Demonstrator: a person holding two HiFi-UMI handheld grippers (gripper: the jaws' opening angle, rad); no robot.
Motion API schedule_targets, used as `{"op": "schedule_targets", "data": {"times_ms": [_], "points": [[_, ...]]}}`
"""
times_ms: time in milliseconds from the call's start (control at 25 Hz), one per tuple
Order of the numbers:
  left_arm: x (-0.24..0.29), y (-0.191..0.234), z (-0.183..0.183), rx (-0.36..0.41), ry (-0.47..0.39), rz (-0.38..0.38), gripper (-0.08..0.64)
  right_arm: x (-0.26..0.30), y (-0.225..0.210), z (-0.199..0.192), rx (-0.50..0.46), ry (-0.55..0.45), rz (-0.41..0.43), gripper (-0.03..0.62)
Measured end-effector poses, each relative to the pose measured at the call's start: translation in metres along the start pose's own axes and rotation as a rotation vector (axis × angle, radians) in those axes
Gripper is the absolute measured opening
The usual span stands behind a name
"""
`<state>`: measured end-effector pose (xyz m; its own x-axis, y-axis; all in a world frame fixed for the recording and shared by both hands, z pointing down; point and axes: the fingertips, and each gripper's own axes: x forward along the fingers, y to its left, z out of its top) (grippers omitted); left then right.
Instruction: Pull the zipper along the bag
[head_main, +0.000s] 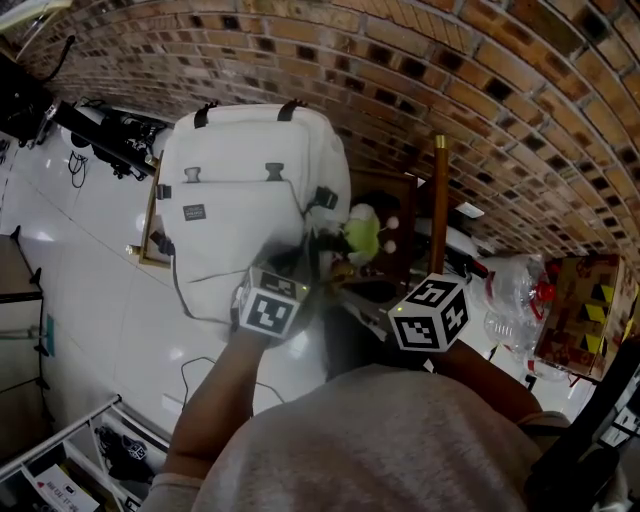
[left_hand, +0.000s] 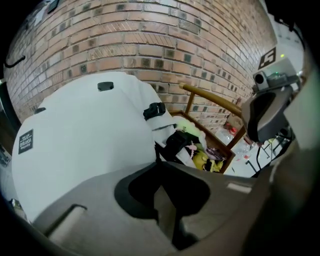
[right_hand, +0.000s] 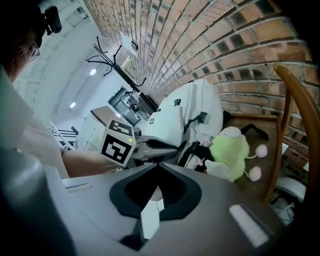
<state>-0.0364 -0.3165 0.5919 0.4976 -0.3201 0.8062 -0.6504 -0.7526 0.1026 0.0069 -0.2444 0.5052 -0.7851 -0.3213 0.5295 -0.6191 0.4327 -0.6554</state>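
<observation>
A white backpack (head_main: 240, 190) (left_hand: 85, 145) (right_hand: 175, 120) stands upright on a wooden chair (head_main: 438, 200) against the brick wall. My left gripper (left_hand: 156, 164) (head_main: 300, 268) is at the bag's lower right side. Its jaws are together on a thin black zipper pull (left_hand: 155, 153) that runs up to the bag's edge. In the right gripper view the left gripper (right_hand: 182, 147) shows with its marker cube (right_hand: 118, 143), tips against the bag. My right gripper (right_hand: 157, 166) hangs back to the right of the bag, shut and holding nothing; its cube (head_main: 430, 312) shows in the head view.
A green plush toy (head_main: 362, 232) (right_hand: 229, 152) and dark items lie on the chair seat beside the bag. The chair's curved wooden back (right_hand: 295, 115) (left_hand: 210, 100) rises on the right. Plastic bottles (head_main: 510, 300) and a cardboard box (head_main: 585, 300) stand farther right. Cables (head_main: 190, 375) trail on the white floor.
</observation>
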Motion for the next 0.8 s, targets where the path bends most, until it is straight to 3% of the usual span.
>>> {"op": "schedule_targets", "data": {"times_ms": [600,800], "points": [[-0.049,0.018,-0.001,-0.267,-0.14,-0.021,0.017,0.02,0.01,0.005,-0.051,0.034,0.011,0.0],[-0.058,0.025,-0.013,-0.344,-0.164,-0.021,0.017,0.047,0.006,0.02,-0.122,0.05,-0.02,0.002]]}}
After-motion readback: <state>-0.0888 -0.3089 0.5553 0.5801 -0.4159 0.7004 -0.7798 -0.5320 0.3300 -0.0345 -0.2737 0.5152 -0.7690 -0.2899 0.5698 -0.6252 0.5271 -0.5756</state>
